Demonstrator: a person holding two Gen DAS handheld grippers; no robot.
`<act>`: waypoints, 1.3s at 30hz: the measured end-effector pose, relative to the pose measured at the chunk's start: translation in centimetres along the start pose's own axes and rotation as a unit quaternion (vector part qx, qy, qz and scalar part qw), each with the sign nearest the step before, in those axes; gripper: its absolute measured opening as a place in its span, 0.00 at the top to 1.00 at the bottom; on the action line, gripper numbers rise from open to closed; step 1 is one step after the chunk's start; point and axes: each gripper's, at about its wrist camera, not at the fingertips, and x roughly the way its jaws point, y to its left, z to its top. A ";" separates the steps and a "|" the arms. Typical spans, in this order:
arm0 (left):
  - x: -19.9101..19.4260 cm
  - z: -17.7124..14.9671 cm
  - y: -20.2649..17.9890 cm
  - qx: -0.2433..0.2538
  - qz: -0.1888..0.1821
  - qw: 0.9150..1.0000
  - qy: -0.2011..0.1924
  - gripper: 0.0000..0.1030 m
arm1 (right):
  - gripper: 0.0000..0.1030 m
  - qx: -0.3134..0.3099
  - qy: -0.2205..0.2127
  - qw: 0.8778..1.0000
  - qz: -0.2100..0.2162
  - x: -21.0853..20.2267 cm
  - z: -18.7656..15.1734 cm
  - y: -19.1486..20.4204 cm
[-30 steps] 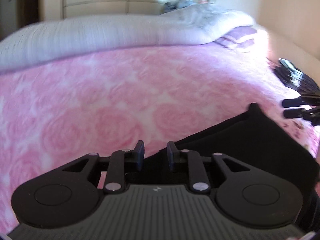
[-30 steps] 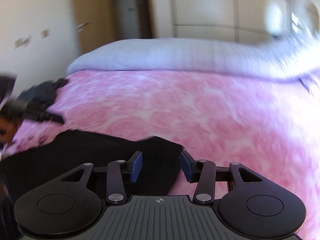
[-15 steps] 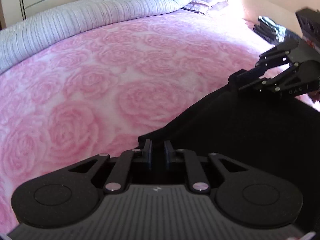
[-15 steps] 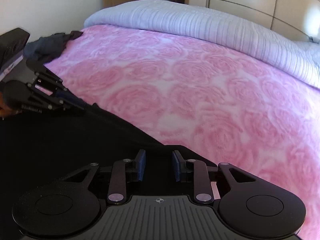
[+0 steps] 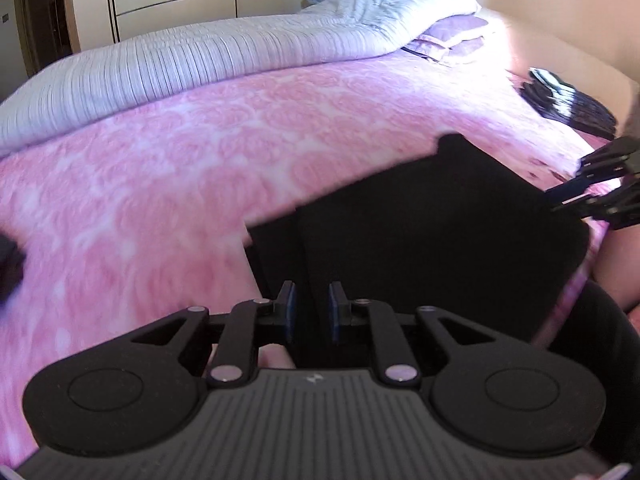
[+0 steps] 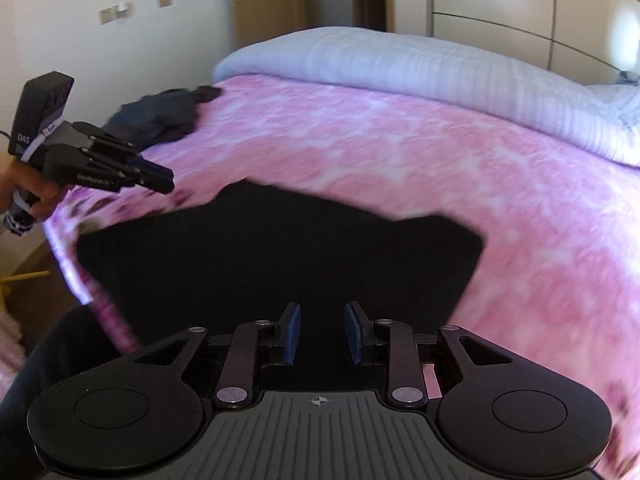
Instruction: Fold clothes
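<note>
Landmark: pink rose-pattern bedspread point(image 5: 168, 184); all places given relative to it.
Garment: black garment point(image 6: 280, 264) lies on the bedspread's near edge, partly folded; a narrower under-layer shows at its left side in the left wrist view.
Other cloth: dark clothes pile point(image 6: 160, 116) at the bedspread's far left corner, well apart from the garment.
Left gripper point(image 5: 311, 312): jaws narrowly parted, over the garment's near edge; no cloth visibly pinched.
Right gripper point(image 6: 322, 334): jaws spread wider, black fabric behind the gap, pads not pressing it.
Step (judged): a fold just laid; both grippers backing off.
Next (judged): re-grip one side edge with both grippers, carry it across, keep edges aligned.
Change: half a second ago the left jaws sat closed at the hem and the right gripper was close by; now both stand released and further apart.
</note>
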 end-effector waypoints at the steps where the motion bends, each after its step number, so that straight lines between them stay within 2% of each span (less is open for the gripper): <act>1: -0.3 -1.1 -0.6 0.002 0.000 1.000 0.007 0.87 | 0.72 -0.001 0.004 1.000 0.001 0.2 -0.9 0.6; 2: -0.5 -2.1 -1.1 0.005 0.000 1.000 0.014 0.85 | 0.72 -0.002 0.007 1.000 0.003 0.3 -1.8 1.2; 4: 0.6 -4.4 -2.1 0.017 0.024 0.999 0.032 0.83 | 0.71 0.003 0.010 1.000 0.004 0.8 -3.3 1.9; 6: 1.2 -5.7 -2.3 0.011 0.037 0.999 0.016 0.83 | 0.71 0.014 0.007 1.000 0.003 1.4 -4.2 1.8; 10: 1.3 -5.3 -2.4 0.003 0.049 0.999 0.022 0.82 | 0.71 0.011 -0.008 1.000 -0.020 -0.2 -3.2 3.4; 13: 1.2 -5.2 -2.7 0.011 0.052 0.998 0.031 0.82 | 0.69 -0.005 0.011 1.000 -0.021 0.4 -4.1 3.6; 16: 1.2 -5.0 -2.9 0.013 0.059 0.997 0.038 0.82 | 0.69 0.029 0.003 0.999 -0.021 0.0 -4.1 3.2; 19: 1.5 -4.9 -3.2 0.016 0.067 0.997 0.040 0.82 | 0.68 0.004 0.002 1.000 -0.028 -0.5 -4.2 4.1; 22: 1.5 -4.8 -3.5 0.020 0.072 0.996 0.040 0.82 | 0.67 -0.006 0.003 1.000 -0.021 0.0 -5.2 3.4; 31: 1.0 -4.5 -3.9 0.027 0.084 0.995 0.039 0.83 | 0.67 0.033 -0.001 0.999 -0.006 -0.6 -4.8 2.0; 35: -1.1 -2.9 -4.8 0.022 0.073 0.997 0.006 0.82 | 0.66 0.069 -0.029 0.997 -0.022 -3.0 -4.9 1.1; 37: -1.5 -1.6 -6.1 0.031 0.053 0.998 -0.013 0.79 | 0.65 0.092 -0.036 0.995 -0.016 -3.8 -5.6 0.3; 39: -1.0 -0.1 -7.8 0.050 0.022 0.998 -0.022 0.77 | 0.64 0.098 -0.024 0.995 -0.010 -3.6 -6.7 -0.1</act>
